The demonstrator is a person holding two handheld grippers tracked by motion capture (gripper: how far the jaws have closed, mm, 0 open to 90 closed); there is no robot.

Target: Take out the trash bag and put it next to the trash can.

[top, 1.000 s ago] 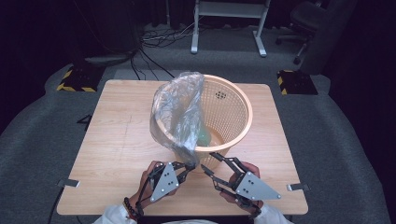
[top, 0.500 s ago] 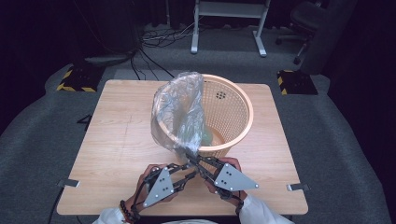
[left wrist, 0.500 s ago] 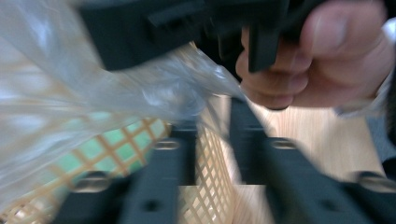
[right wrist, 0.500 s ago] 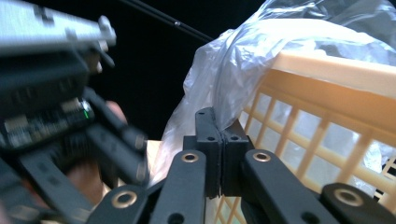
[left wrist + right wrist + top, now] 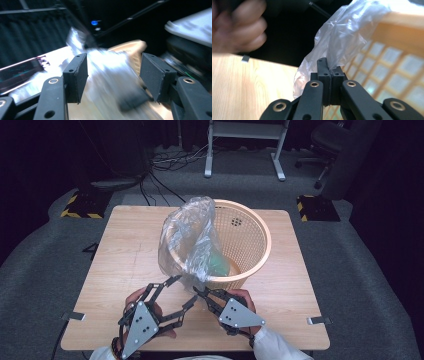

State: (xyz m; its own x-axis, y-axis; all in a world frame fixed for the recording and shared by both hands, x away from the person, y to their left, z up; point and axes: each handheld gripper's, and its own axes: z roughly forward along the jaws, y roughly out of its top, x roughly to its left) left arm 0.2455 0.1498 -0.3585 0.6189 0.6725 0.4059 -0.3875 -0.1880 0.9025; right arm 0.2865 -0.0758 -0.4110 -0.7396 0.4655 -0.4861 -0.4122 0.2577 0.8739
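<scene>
Since the earlier frame the left gripper [image 5: 176, 290] has let go of the plastic bag [image 5: 189, 240] and lifted off; its jaws have just been opening and now stand apart with nothing between them. The right gripper [image 5: 199, 293] is clamped tight on the bag's lower edge. The bag drapes over the near-left rim of the basket [image 5: 255, 235], toward the table's [image 5: 125, 250] middle.

Lab (dark): floor cables [image 5: 165, 162], hazard-striped pads [image 5: 80, 206].
</scene>
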